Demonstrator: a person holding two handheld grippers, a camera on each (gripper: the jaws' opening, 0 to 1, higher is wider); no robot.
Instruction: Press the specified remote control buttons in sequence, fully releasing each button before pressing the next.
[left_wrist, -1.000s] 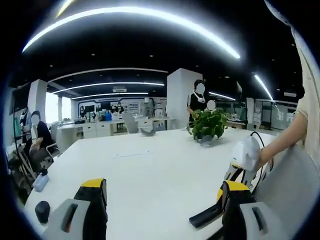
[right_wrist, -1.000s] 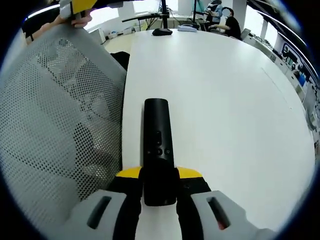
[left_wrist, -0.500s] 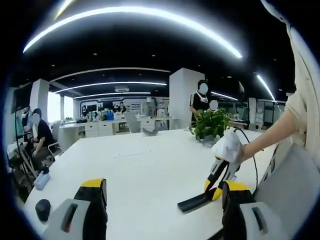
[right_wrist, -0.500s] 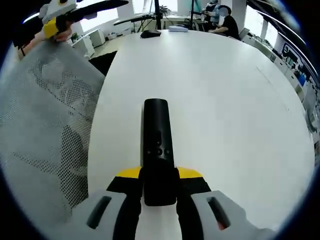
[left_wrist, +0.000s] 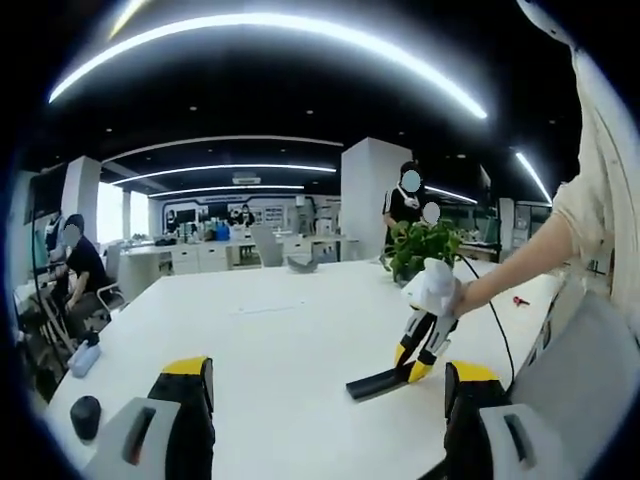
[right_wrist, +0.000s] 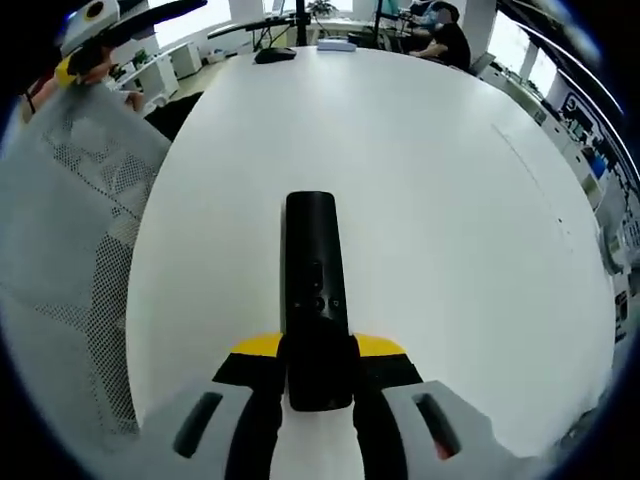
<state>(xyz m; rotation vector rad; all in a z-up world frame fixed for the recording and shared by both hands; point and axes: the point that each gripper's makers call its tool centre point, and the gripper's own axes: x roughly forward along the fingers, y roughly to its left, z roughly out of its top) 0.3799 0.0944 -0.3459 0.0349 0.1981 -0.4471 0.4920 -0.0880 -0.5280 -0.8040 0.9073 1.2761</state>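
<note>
A slim black remote with a few small buttons on its face points away from me, its near end clamped between my right gripper jaws just above the white table. In the left gripper view the same remote juts left from the right gripper, which a person's hand holds over the table. My left gripper stands open with nothing between its yellow-tipped jaws, near the table's edge. The left gripper also appears far off at the upper left, beyond the chair.
A grey mesh chair back stands along the table's left side and shows again as the chair. A potted plant sits at mid-table. A black puck, a black mouse and seated people lie at the far edges.
The right gripper has carried the remote away from the chair and farther in over the table; it sits more to the left in the left gripper view. The left gripper stays open and still.
</note>
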